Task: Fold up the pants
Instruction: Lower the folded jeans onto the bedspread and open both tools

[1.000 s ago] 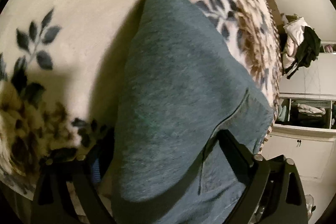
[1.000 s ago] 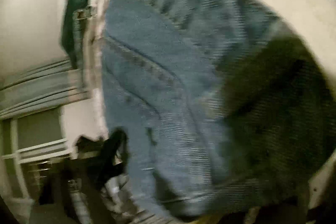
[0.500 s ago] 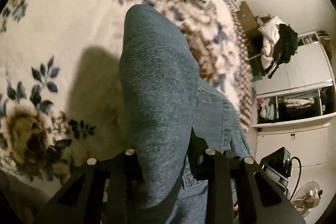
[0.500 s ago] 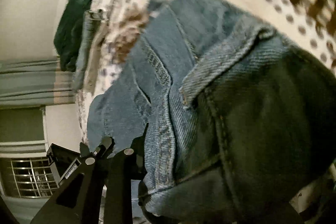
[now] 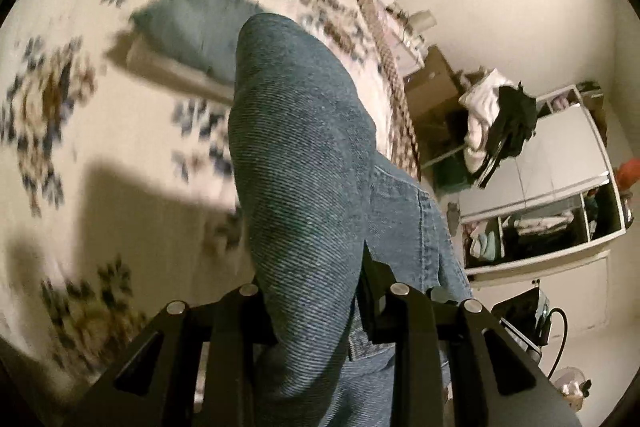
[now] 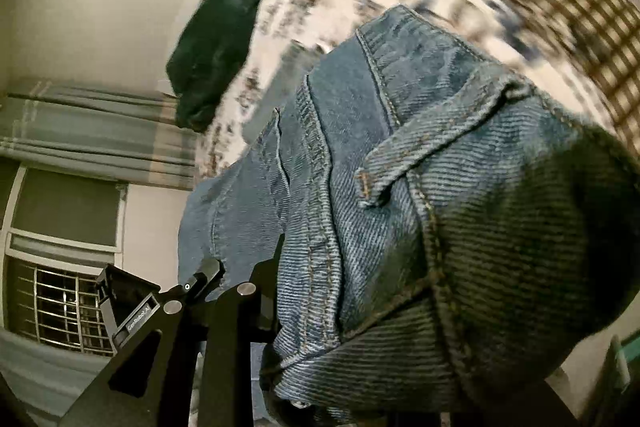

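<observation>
Flowery cream bed cover (image 5: 120, 155) is lying below; both tongs, left gripper (image 5: 320, 291) and right gripper (image 6: 276, 279), are pinching the blue denim jeans (image 5: 304, 187), hanging over the bed; lifting evenly should keep them straight.

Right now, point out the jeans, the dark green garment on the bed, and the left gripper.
jeans (image 5: 304, 163), left wrist view, on the raised denim fold.
dark green garment (image 6: 212, 55), right wrist view, on its middle.
left gripper (image 5: 316, 291), left wrist view, between fingertips clamping denim.
</observation>
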`<state>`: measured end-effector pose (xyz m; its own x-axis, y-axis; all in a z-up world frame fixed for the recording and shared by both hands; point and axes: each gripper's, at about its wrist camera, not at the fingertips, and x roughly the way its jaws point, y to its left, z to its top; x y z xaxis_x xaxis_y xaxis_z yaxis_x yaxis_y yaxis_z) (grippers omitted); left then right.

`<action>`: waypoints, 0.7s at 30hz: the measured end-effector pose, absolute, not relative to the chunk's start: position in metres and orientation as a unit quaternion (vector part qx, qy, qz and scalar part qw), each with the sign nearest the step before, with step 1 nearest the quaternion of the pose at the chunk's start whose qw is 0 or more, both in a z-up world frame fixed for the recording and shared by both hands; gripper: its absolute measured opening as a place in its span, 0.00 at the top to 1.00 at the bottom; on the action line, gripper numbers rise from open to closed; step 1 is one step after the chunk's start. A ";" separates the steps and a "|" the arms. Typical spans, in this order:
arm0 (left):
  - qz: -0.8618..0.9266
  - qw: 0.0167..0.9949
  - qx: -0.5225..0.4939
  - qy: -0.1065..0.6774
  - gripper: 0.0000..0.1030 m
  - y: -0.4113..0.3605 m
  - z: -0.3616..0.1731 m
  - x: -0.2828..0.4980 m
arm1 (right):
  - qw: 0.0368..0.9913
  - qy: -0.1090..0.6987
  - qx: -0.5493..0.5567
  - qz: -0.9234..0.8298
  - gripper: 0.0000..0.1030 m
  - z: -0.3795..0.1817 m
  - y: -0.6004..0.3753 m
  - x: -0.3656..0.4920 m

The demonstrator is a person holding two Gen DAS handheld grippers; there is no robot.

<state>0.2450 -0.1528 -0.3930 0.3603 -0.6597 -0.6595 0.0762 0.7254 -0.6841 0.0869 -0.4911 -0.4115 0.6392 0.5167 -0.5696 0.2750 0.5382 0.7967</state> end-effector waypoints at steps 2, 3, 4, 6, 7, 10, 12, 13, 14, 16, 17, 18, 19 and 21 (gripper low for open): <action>-0.241 0.778 -0.287 0.504 0.76 -0.143 -0.384 0.276 | 0.780 0.407 0.468 0.080 0.73 -0.396 -0.480 0.120; -0.242 0.780 -0.286 0.501 0.76 -0.136 -0.379 0.301 | 0.784 0.402 0.466 0.081 0.73 -0.392 -0.468 0.142; -0.243 0.780 -0.286 0.500 0.76 -0.130 -0.377 0.312 | 0.786 0.399 0.466 0.080 0.73 -0.387 -0.465 0.156; -0.245 0.780 -0.287 0.499 0.76 -0.117 -0.375 0.350 | 0.793 0.390 0.462 0.078 0.73 -0.379 -0.449 0.201; -0.246 0.780 -0.287 0.499 0.76 -0.108 -0.375 0.368 | 0.794 0.387 0.462 0.076 0.73 -0.378 -0.443 0.223; -0.247 0.779 -0.281 0.503 0.76 -0.090 -0.378 0.426 | 0.796 0.381 0.465 0.070 0.73 -0.382 -0.425 0.278; -0.251 0.780 -0.270 0.505 0.76 -0.084 -0.385 0.468 | 0.798 0.376 0.466 0.065 0.73 -0.390 -0.412 0.325; -0.253 0.780 -0.266 0.507 0.76 -0.082 -0.390 0.487 | 0.798 0.374 0.469 0.063 0.73 -0.396 -0.407 0.344; -0.255 0.779 -0.261 0.510 0.76 -0.081 -0.396 0.505 | 0.797 0.371 0.472 0.062 0.73 -0.403 -0.403 0.363; -0.258 0.778 -0.251 0.516 0.76 -0.078 -0.412 0.542 | 0.798 0.369 0.473 0.058 0.73 -0.418 -0.396 0.392; -0.257 0.776 -0.248 0.520 0.76 -0.077 -0.421 0.558 | 0.797 0.369 0.475 0.055 0.73 -0.430 -0.393 0.413; -0.256 0.775 -0.246 0.523 0.76 -0.075 -0.429 0.570 | 0.795 0.371 0.477 0.053 0.73 -0.440 -0.390 0.426; -0.255 0.771 -0.244 0.529 0.76 -0.074 -0.443 0.584 | 0.793 0.374 0.478 0.051 0.73 -0.452 -0.387 0.440; -0.252 0.766 -0.246 0.539 0.76 -0.071 -0.464 0.601 | 0.790 0.380 0.478 0.047 0.73 -0.473 -0.385 0.461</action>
